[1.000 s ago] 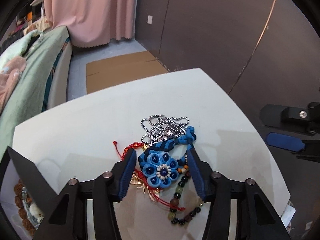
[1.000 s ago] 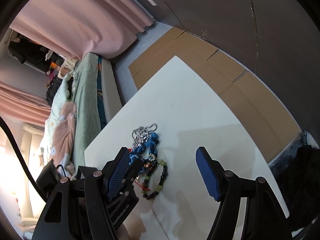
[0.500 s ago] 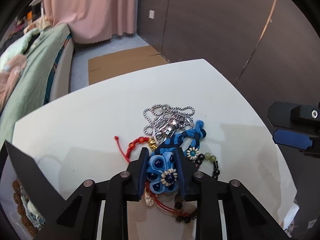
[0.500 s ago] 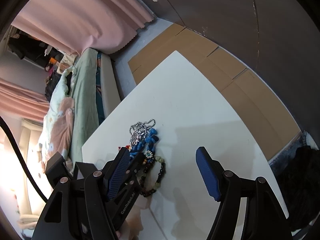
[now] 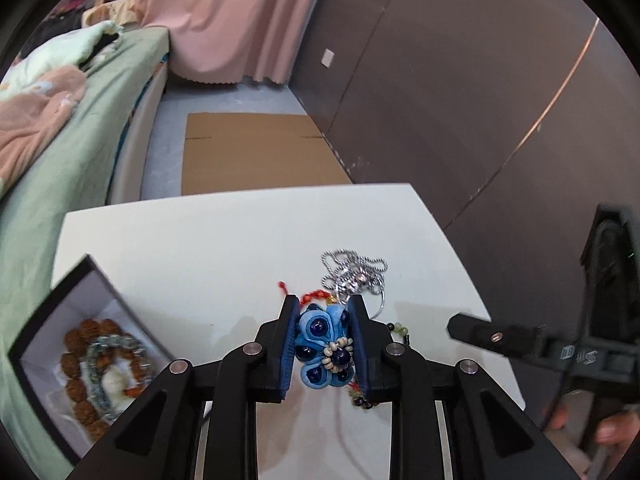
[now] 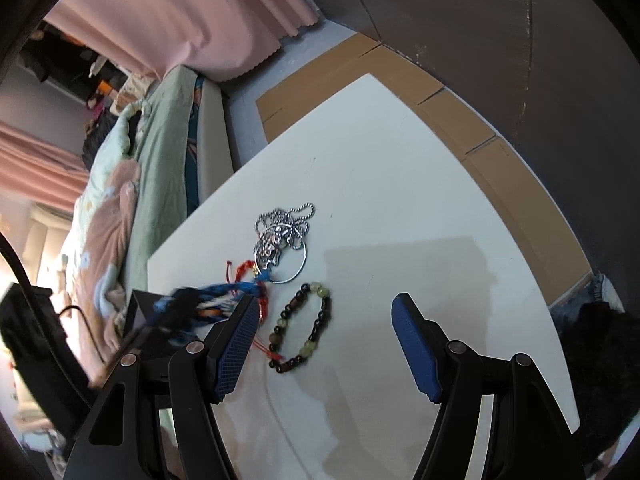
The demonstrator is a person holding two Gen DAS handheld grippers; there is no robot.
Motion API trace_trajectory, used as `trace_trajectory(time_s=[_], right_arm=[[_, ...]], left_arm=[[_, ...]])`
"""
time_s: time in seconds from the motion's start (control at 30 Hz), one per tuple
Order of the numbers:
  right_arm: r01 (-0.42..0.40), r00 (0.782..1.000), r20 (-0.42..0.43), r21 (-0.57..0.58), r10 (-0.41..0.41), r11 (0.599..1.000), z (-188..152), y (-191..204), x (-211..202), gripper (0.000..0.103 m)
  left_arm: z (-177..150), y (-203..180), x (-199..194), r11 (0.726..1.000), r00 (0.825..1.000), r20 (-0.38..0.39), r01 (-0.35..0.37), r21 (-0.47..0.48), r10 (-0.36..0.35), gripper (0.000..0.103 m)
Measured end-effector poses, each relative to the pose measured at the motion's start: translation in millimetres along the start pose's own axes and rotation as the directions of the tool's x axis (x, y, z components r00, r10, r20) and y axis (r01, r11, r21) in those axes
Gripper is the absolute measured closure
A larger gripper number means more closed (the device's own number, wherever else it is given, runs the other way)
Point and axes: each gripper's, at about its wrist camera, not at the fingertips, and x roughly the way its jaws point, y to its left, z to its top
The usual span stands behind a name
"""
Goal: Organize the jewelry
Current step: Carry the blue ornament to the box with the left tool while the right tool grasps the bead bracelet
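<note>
Left wrist view: bedroom with pink curtain top centre, green-covered bed on the left, cardboard sheet on the floor, dark wall on the right; white table filled the lower middle. Left gripper at bottom centre was clamped on the blue flower bracelet, pads pressing both sides of the fabric flower. Behind it, silver chain necklace and red cord bracelet lay on the table, touching in a small heap. Black jewelry box at lower left sat open, brown and grey bead strings inside. Right gripper partly visible at the right edge, a hand beneath it. Right wrist view: same white table centre, bed left, curtain upper left, cardboard upper right. Right gripper at bottom had jaws apart, nothing between the pads, above bare table. Dark-and-green bead bracelet lay just left of centre, near the silver chain necklace and red cord bracelet. Blue flower bracelet showed blurred at left, lifted, its tail trailing toward the heap.
</note>
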Motion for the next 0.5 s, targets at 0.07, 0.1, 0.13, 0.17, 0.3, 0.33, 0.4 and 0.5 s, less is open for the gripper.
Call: trace_trajectory(time_s=[0.07,0.1,0.13,0.17,0.3,0.33,0.4,0.5], right_arm=[[0.015,1.000,-0.004,-0.017,-0.015,1.000,-1.5,2.2,2.6,0.034],[0.023,1.000,-0.004,-0.025,-0.023,0.999,-2.2,3.5,4.0,0.034],[0.030,1.000,-0.005,-0.031,-0.030,0.999,-2.9,4.2,5.2,0.034],[0.038,0.999,-0.006,-0.038,-0.039,0.999,-3.7,5.5,7.1,0.035],[0.077,0.997,-0.011,-0.067,-0.078,0.995,-6.5,12.0,14.9,0.037],[0.096,0.995,-0.013,-0.083,-0.098,0.992,-7.5,15.1,18.5,0.039],[0.131,0.991,-0.010,-0.109,-0.133,0.985,-9.5,20.6,23.9,0.041],[0.201,0.979,0.001,-0.154,-0.204,0.967,-13.1,30.0,32.8,0.046]], left_arm=[[0.0,1.6,-7.4,1.000,1.000,0.013,0.002,-0.003,-0.002,0.077],[-0.2,2.6,-9.3,1.000,1.000,0.017,0.002,-0.004,-0.002,0.077],[-0.3,2.7,-13.2,1.000,1.000,0.025,0.003,-0.005,-0.003,0.077],[-0.3,3.0,-16.1,1.000,1.000,0.031,0.002,-0.002,-0.002,0.077],[-0.9,2.8,-28.1,1.000,0.998,0.056,-0.007,0.011,0.006,0.077],[-1.0,3.1,-30.8,1.000,0.998,0.062,-0.007,0.013,0.007,0.077],[-1.1,5.9,-37.5,1.000,0.997,0.074,-0.009,0.011,0.009,0.077],[-1.4,11.7,-46.3,1.000,0.996,0.091,-0.013,0.004,0.013,0.077]])
